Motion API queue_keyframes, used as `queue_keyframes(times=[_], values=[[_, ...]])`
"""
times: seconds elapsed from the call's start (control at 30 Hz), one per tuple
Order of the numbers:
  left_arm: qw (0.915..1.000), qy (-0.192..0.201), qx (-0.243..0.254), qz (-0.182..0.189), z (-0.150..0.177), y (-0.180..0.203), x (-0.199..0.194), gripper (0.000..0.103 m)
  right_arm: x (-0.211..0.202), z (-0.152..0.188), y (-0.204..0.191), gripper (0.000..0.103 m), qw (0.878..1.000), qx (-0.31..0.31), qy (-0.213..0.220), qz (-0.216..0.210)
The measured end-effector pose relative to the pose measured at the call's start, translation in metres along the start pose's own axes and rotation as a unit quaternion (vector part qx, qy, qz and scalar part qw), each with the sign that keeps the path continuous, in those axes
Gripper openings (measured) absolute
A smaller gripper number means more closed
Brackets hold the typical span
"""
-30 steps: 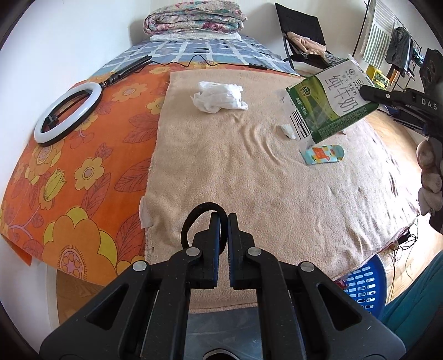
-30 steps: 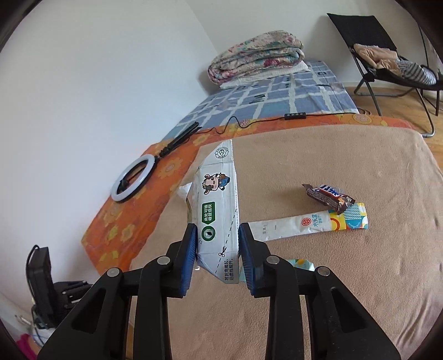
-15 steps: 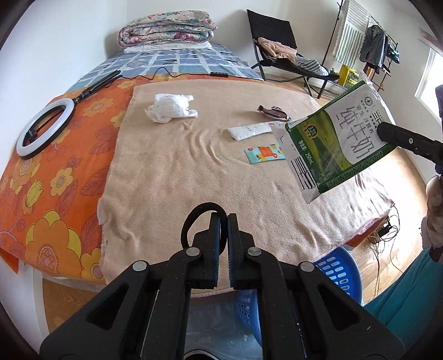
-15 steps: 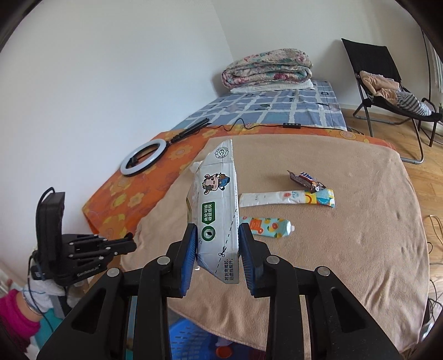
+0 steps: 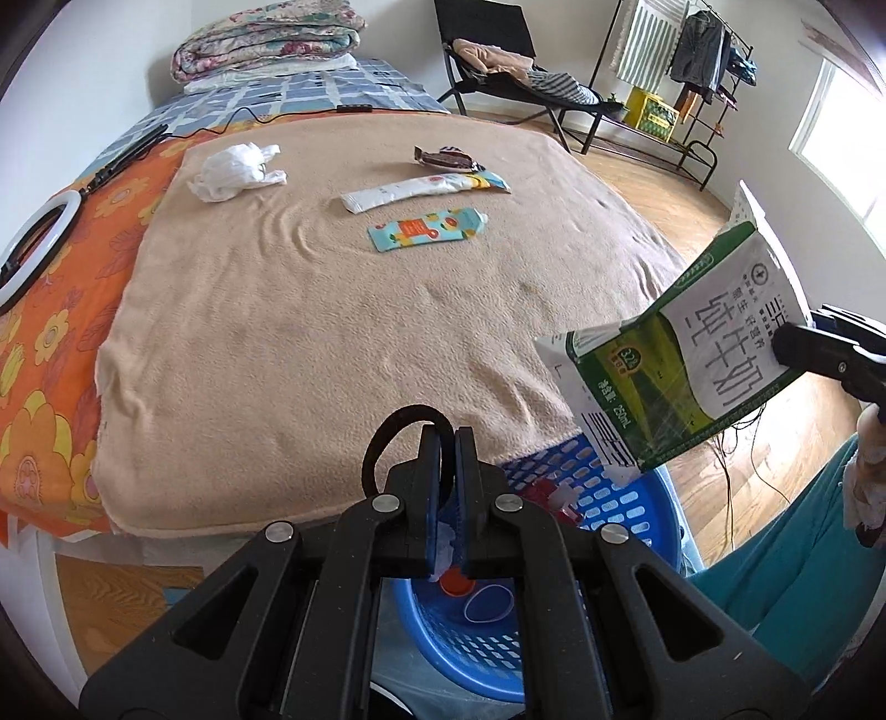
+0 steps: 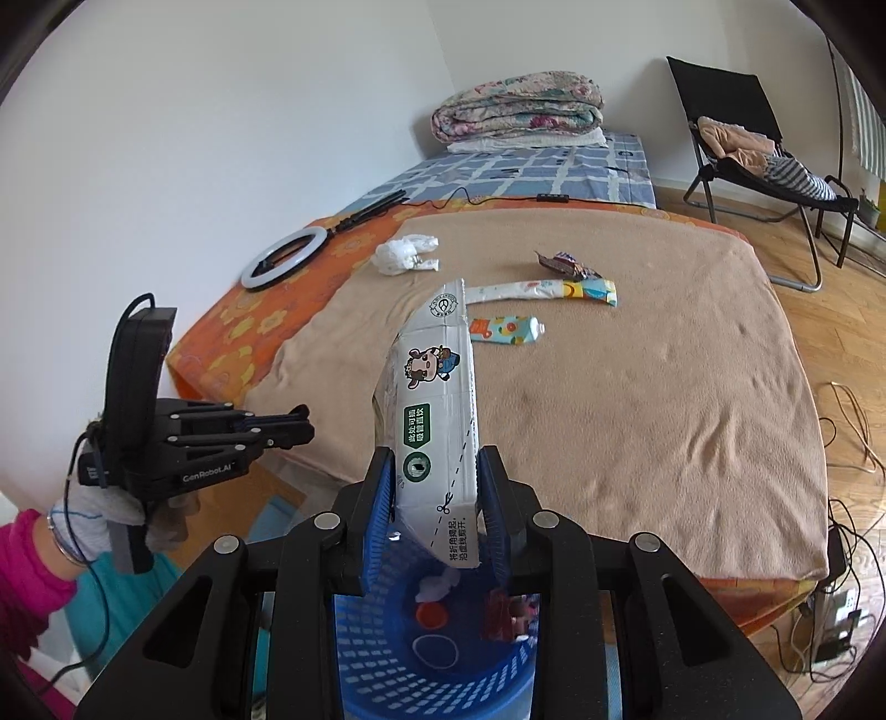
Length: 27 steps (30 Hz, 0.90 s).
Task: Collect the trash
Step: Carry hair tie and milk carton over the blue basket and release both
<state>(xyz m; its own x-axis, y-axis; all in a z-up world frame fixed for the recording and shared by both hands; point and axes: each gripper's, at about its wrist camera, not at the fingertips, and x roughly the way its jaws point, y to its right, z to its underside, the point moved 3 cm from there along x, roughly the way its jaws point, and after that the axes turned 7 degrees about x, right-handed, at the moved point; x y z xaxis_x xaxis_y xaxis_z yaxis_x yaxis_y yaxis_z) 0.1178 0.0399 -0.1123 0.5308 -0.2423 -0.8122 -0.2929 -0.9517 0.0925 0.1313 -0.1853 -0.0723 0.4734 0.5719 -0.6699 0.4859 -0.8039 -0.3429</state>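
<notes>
My right gripper is shut on a green and white milk carton, held in the air above a blue plastic basket beside the bed. The carton also shows at the right of the left wrist view, over the basket. My left gripper is shut and empty, near the bed's front edge above the basket. On the tan blanket lie a crumpled white bag, a long white wrapper, a teal tube and a brown candy wrapper.
The basket holds a white tissue, an orange cap and a red wrapper. A ring light lies on the orange floral sheet. A folded quilt, a black chair and a clothes rack stand behind. Cables trail on the floor.
Both grippers have pulled back from over the bed to its front edge. The right gripper carried the milk carton from above the blanket to above the blue basket.
</notes>
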Motion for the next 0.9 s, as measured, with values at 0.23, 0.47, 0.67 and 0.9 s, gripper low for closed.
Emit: queue_keyframes(times=[0.23, 0.47, 0.67, 0.9], values=[[0.9993, -0.031, 0.014, 0.012, 0.019, 0.025, 0.019, 0.003, 0.003, 0.04, 0.0, 0.029, 0.999, -0.027, -0.036, 0.017], [0.9974, -0.061, 0.034, 0.017, 0.037, 0.043, 0.038, 0.003, 0.013, 0.065, 0.007, 0.029, 0.997, -0.036, -0.064, 0.025], [0.9957, -0.082, 0.04, 0.019, 0.05, 0.052, 0.052, 0.003, 0.024, 0.084, 0.012, 0.029, 0.995, -0.031, -0.09, 0.022], [0.9935, -0.104, 0.038, 0.023, 0.059, 0.055, 0.064, 0.003, 0.038, 0.099, 0.018, 0.029, 0.993, -0.03, -0.112, 0.027]])
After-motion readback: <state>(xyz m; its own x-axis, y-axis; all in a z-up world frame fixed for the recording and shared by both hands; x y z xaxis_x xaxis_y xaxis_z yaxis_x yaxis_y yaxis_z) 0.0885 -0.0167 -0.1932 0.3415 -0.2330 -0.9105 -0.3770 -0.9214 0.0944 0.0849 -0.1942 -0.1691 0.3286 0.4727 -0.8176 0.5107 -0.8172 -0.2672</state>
